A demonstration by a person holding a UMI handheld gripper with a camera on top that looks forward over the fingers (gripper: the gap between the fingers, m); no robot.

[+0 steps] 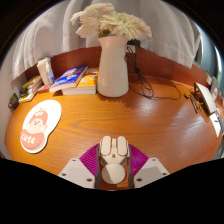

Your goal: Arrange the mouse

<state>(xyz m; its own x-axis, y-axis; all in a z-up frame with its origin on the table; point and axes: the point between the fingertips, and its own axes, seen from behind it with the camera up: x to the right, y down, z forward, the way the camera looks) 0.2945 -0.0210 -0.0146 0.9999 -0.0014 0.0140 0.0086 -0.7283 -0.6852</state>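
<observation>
Wooden table [150, 125] stretches ahead, bare in the middle. The tool [113, 170] holds the white mouse [113, 157], its fingers pressed against both sides, so the pickup looks done and the placing remains. Beyond stand a white vase [113, 66] of flowers, books [72, 80], cables [160, 92] and a round mouse pad [39, 125] off to the left.

No wording can be made out; the round mouse pad [39, 126] carries a cartoon figure and red lettering too small to read.
</observation>
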